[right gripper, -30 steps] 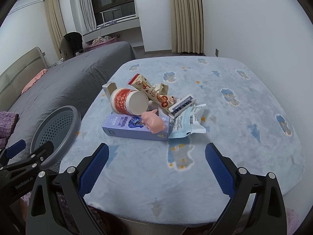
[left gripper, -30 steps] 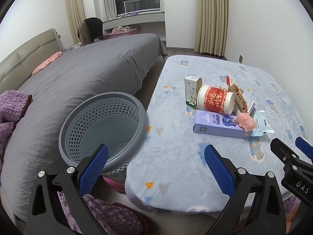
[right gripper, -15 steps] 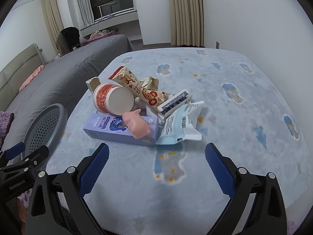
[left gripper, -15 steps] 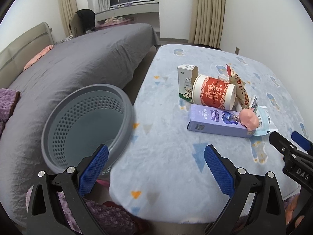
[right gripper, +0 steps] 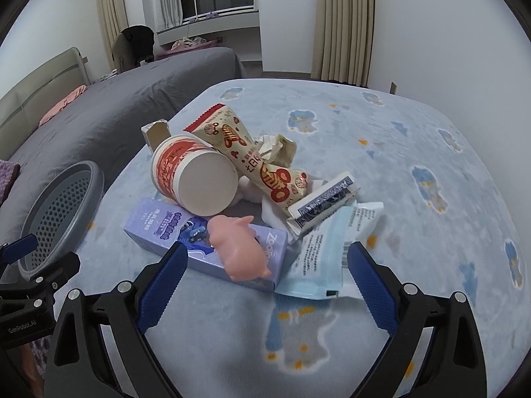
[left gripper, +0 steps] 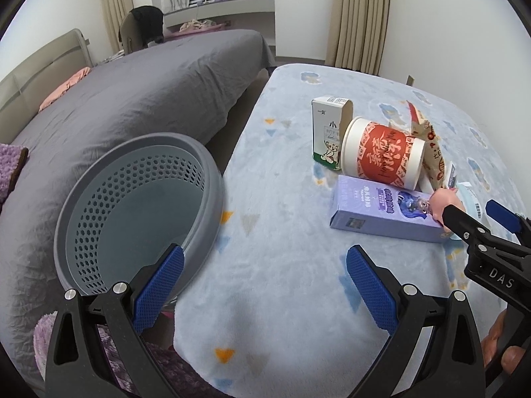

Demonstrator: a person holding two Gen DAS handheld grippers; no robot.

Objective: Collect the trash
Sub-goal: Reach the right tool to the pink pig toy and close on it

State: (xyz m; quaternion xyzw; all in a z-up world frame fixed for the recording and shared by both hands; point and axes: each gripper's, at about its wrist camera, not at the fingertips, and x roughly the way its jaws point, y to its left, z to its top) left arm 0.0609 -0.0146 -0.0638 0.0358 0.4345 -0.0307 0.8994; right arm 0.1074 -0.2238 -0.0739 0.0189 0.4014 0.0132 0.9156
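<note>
Both tools, left [left gripper: 264, 285] and right [right gripper: 264, 273], gape empty; purple carton [right gripper: 199, 237] likely light, stiff—grip across its narrow sides.

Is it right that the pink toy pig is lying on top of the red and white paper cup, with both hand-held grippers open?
Not quite. The right wrist view shows the pink toy pig lying on the purple box, not on the red and white paper cup, which lies tipped on its side behind it. The rest holds: the left hand-held gripper and right hand-held gripper are both open.
</note>
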